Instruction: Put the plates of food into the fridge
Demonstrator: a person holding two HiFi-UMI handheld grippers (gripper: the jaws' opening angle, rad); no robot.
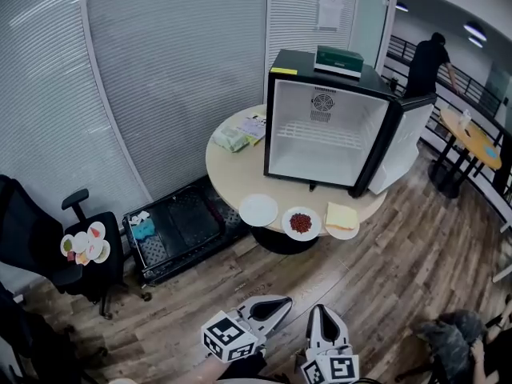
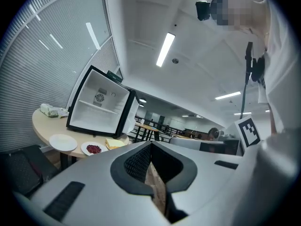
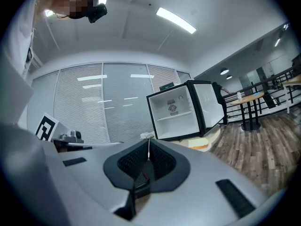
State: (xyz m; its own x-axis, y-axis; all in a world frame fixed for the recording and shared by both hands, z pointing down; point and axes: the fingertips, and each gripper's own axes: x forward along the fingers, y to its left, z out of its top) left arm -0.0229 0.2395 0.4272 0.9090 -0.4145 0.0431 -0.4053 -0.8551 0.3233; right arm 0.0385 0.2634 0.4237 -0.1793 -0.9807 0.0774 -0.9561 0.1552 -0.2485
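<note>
Plates line the near edge of the round table (image 1: 228, 166), just before the open fridge (image 1: 328, 130): a bare white plate (image 1: 258, 210), a plate of red bits (image 1: 302, 223) and a plate with a yellow slice (image 1: 342, 218). Well back from them, I hold the left gripper (image 1: 280, 302) and right gripper (image 1: 324, 311) low by my body, side by side, noses toward the table. Both sets of jaws are pressed together on nothing.
</note>
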